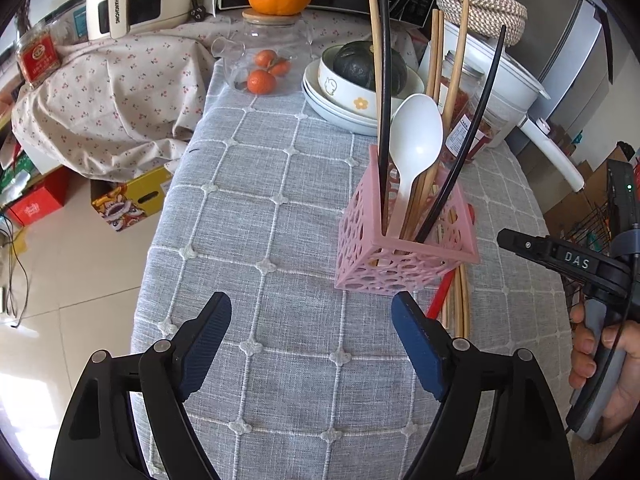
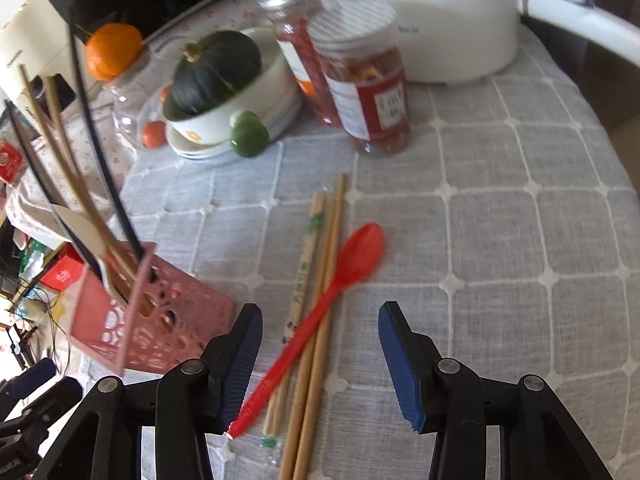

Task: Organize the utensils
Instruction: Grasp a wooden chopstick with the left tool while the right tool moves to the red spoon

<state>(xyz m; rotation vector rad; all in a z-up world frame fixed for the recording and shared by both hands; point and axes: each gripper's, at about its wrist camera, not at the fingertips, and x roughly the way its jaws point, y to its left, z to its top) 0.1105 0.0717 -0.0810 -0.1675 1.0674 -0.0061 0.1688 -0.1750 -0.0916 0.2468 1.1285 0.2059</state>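
Over the loose pile: right gripper (image 2: 320,332) agape, empty. Red spoon (image 2: 320,304) crosses chopsticks (image 2: 320,340); grab may drag both.

Red spoon (image 1: 440,294): from the left wrist we see only a strip of handle; the pink holder (image 1: 400,248) hides its bowl.
Loose chopsticks (image 2: 316,320): the bottom edge of the right wrist view cuts off their near ends.
Jar labels (image 2: 390,108): blurred, so we cannot read the print.
White spoon (image 2: 86,232): we lose its handle inside the holder.
Right gripper (image 1: 560,256): the left view's edge crops it; we cannot see its fingers there.
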